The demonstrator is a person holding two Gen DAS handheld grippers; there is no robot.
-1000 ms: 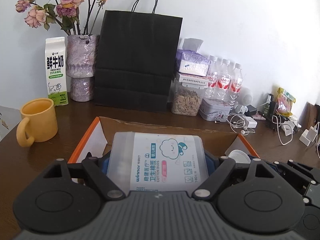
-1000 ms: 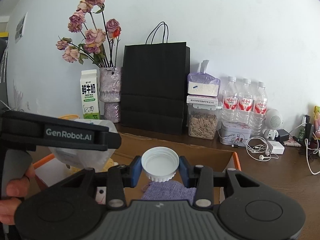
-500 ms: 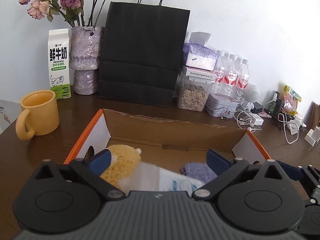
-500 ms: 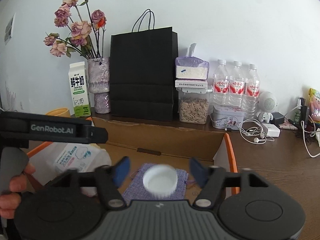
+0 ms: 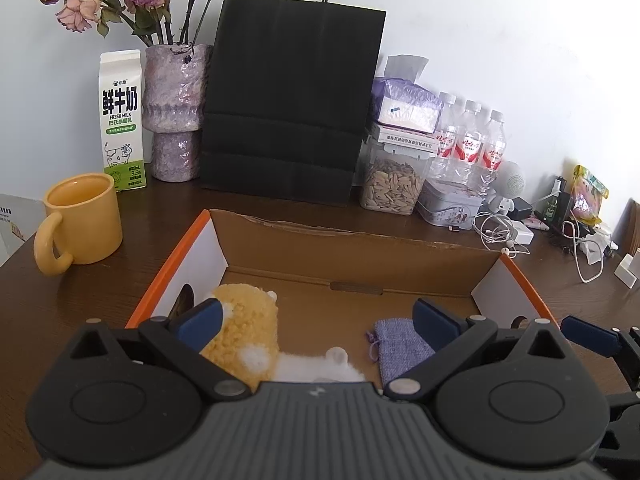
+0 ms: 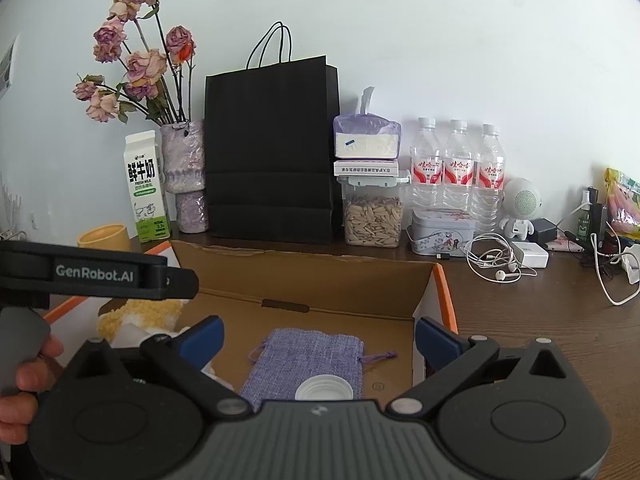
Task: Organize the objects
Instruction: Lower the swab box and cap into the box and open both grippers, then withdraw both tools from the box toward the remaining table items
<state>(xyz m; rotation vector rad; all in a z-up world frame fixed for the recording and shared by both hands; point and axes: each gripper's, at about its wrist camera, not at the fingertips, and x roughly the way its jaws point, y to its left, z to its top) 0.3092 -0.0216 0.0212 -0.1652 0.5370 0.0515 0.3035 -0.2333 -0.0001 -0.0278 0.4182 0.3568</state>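
An open cardboard box with orange edges sits in front of me. In it lie a yellow and white plush toy at the left and a purple cloth pouch at the right. My left gripper is open and empty above the box. In the right wrist view my right gripper is open and empty above the box; a white bottle cap lies on the pouch. The plush shows at the left. The cotton bud pack is hidden.
A yellow mug stands left of the box. Behind it are a milk carton, a vase of dried roses, a black paper bag, a seed jar, water bottles, and cables at the right.
My left gripper opened and dropped the cotton bud pack into the box. My right gripper opened and dropped the white cap onto the pouch. Both grippers rose.
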